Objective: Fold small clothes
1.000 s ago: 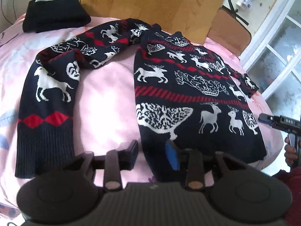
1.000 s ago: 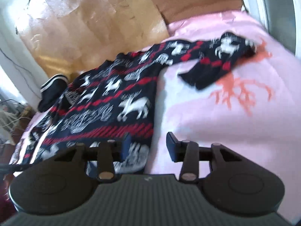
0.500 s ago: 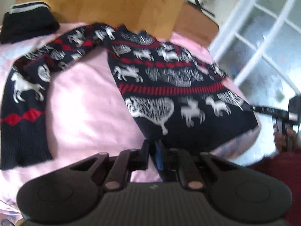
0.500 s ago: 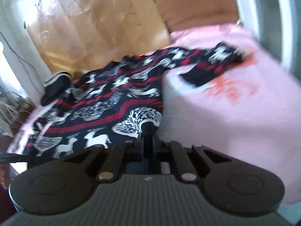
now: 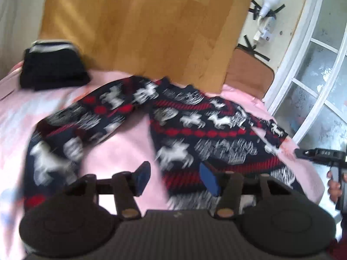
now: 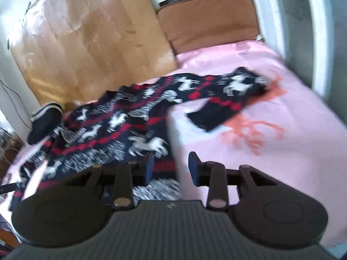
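A dark navy sweater with white reindeer and red bands point(image 5: 201, 134) lies spread on the pink bed sheet point(image 5: 121, 151), one sleeve stretched left point(image 5: 71, 134). My left gripper point(image 5: 174, 178) is open and empty over the sweater's lower left edge. In the right wrist view the same sweater point(image 6: 121, 127) lies left of centre, its other sleeve point(image 6: 225, 95) bent across the sheet. My right gripper point(image 6: 171, 169) is open and empty above the sweater's lower right edge. The right gripper also shows at the right edge of the left wrist view point(image 5: 321, 153).
A folded dark garment with white stripes point(image 5: 52, 67) sits at the bed's far left corner. A wooden board point(image 5: 141, 26) leans behind the bed, beside a brown headboard point(image 6: 208, 19). A white-framed glass door point(image 5: 314, 80) stands to the right.
Both grippers closed on the sweater's hem half a second ago and are now open again. Both views have shifted further up over the sweater.
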`<state>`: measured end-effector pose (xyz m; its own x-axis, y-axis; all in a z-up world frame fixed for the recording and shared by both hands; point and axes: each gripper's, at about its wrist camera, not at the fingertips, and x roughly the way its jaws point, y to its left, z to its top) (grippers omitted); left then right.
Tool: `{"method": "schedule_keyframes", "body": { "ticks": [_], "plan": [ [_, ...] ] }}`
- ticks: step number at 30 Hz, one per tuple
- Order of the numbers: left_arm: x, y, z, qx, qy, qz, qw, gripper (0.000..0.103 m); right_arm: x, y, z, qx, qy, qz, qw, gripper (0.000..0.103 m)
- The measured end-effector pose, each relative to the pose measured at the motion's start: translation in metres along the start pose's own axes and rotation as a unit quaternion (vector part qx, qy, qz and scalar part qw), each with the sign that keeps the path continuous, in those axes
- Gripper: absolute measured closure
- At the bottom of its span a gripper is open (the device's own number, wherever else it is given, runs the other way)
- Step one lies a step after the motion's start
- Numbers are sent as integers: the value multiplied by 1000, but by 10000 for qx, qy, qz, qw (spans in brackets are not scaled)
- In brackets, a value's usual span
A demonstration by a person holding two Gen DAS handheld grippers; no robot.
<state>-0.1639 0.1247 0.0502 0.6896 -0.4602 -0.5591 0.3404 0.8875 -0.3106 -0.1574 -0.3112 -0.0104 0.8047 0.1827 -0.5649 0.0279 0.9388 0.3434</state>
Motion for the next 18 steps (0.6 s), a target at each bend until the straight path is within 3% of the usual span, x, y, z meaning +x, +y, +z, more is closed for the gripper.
{"method": "schedule_keyframes", "body": {
  "ticks": [6,9,13,15,18],
  "plan": [
    [77,-62,28,748,-121,76,9971,45,56,40,8,-180,-91,588,9981,64],
    [113,-80,33,1014,-260,339,9939,41,86,51,15,-116,38,766,9970,65],
    [143,-83,41,1210,-172,664,9903,38,119,48,26,-235,570,419,9972,68],
    [158,-82,46,1177,-226,743,9900,29,120,40,43,-261,540,516,9969,67],
    [185,-75,49,1004,-99,924,9906,28,125,32,81,-409,159,468,9979,65]
  ]
}}
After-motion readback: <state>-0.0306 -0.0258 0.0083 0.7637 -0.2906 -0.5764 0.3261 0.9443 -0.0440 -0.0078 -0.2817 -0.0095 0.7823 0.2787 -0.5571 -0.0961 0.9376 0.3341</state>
